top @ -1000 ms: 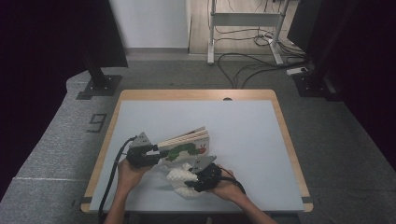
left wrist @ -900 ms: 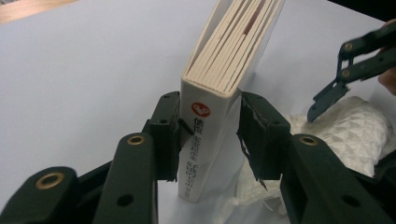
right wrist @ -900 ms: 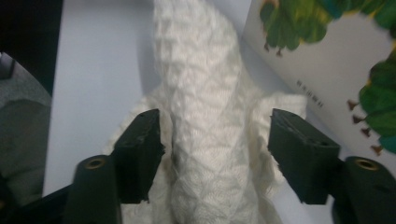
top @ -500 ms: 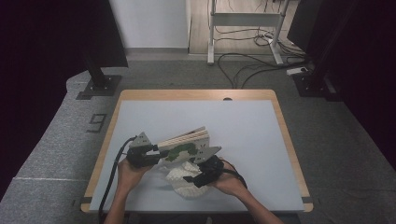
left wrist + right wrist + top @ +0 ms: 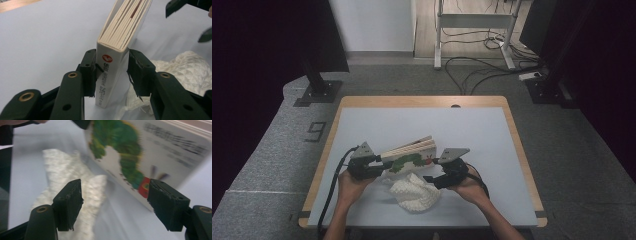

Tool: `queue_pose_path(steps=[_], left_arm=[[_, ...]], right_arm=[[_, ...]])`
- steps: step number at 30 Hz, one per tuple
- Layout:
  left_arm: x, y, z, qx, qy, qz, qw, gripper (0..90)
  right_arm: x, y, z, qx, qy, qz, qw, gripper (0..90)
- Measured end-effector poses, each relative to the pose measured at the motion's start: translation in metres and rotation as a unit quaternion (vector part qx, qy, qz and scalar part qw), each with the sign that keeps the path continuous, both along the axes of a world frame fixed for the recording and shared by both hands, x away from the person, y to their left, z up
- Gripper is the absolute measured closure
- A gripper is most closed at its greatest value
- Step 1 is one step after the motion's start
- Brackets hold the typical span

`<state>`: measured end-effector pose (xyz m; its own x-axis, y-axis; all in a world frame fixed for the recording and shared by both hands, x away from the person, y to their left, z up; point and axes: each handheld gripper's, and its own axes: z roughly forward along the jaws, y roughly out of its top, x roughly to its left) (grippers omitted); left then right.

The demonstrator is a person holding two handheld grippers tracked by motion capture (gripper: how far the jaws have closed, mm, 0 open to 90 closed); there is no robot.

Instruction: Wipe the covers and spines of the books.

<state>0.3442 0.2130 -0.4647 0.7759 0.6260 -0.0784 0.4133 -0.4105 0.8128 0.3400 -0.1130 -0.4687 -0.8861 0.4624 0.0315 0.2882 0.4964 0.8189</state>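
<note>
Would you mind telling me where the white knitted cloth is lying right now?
In the high view the white knitted cloth lies crumpled on the table near its front edge, just below the picture book and between the left gripper and right gripper.

A pale grey tabletop with a light wooden rim (image 5: 424, 101) fills the middle of the high view, standing on grey carpeted floor (image 5: 582, 150). A black stand with a flat foot plate (image 5: 318, 85) sits beyond its far left corner — well apart from a white metal frame (image 5: 472, 25) farther back, where loose black cables (image 5: 472, 67) trail across the floor.
</note>
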Motion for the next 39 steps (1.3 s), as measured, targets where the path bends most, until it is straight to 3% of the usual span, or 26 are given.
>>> queue_pose_path(steps=[7, 14, 21, 28, 32, 39], left_arm=[[0.0, 0.0, 0.0, 0.001, -0.001, 0.0, 1.0, 59.1], [0.0, 0.0, 0.0, 0.001, -0.001, 0.001, 1.0, 58.9], [0.0, 0.0, 0.0, 0.001, -0.001, 0.001, 1.0, 58.9], [0.0, -0.001, 0.0, 0.001, 0.0, 0.0, 1.0, 58.7], [0.0, 0.0, 0.0, 0.0, 0.001, 0.0, 1.0, 58.7], [-0.001, 0.0, 0.0, 0.002, 0.004, -0.001, 1.0, 56.3]], right_arm=[[0.016, -0.016, -0.003, 0.005, 0.002, -0.038, 0.9993, 22.3], [0.036, -0.013, -0.006, 0.009, 0.0, -0.052, 0.9986, 13.5], [0.057, 0.0, -0.005, 0.02, 0.002, -0.038, 0.9991, 12.7], [0.071, 0.008, -0.008, 0.014, 0.004, -0.024, 0.9996, 12.6], [0.074, 0.01, -0.009, 0.02, 0.006, -0.008, 0.9997, 15.6], [0.068, 0.006, -0.005, 0.029, -0.005, -0.002, 0.9996, 31.6]])
